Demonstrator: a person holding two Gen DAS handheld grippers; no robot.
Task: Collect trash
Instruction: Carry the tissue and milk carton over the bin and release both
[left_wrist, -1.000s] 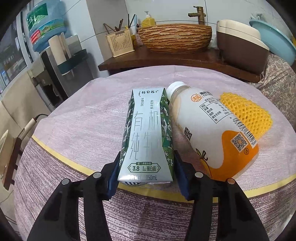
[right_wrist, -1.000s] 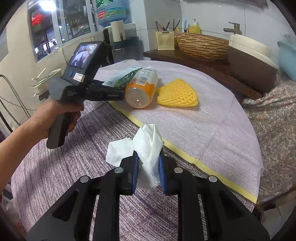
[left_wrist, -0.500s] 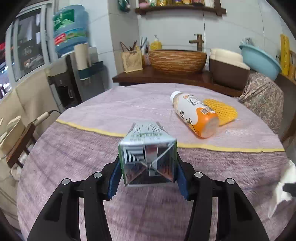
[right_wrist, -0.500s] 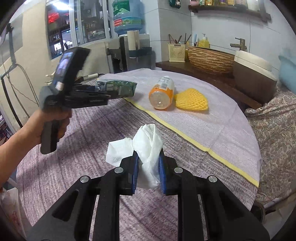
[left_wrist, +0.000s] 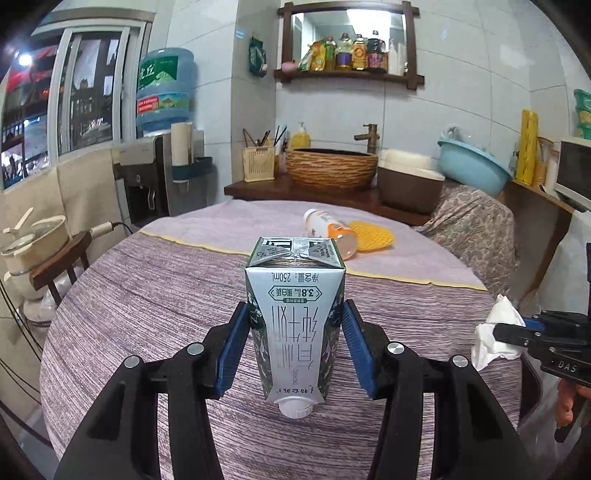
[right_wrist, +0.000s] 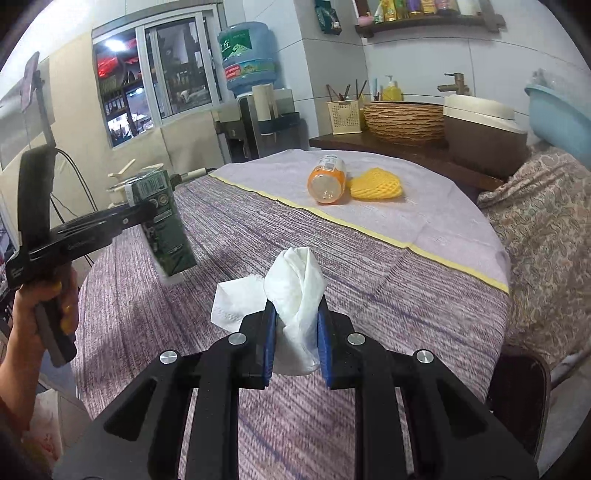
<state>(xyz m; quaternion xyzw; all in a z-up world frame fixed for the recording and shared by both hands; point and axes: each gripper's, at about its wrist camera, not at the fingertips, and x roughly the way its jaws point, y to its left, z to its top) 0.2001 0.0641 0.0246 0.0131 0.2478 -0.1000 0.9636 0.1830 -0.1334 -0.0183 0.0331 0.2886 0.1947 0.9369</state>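
— What matters while both pieces are carried off?

— Firm, steady pressure, I'd judge. The left gripper (left_wrist: 295, 343) pinches a 250 mL milk carton (left_wrist: 294, 317) by its two side faces, blue pads flat against them. The carton is upside down, its white cap (left_wrist: 295, 409) pointing down and its folded base up, so any leftover milk could drip if the cap is loose. Squeezing harder would likely buckle the thin card; better to hold the grip level.

— And the right one?

— The right gripper (right_wrist: 295, 338) is pressed in on a crumpled white tissue (right_wrist: 295, 295), which bulges up out of the fingers, with a flatter flap hanging out to the left. It's soft, so a slack grip would let it slide out.

— Where is everything over the table?

— Both are held above the round table (right_wrist: 424, 295), over the near, purple-striped half of its cloth: carton toward the left edge, tissue toward the near edge. An orange-bottomed drink bottle (right_wrist: 327, 179) lies on its side on the far half, with a yellow foam fruit net (right_wrist: 376, 184) just beside it, possibly touching. Both are well apart from either gripper.
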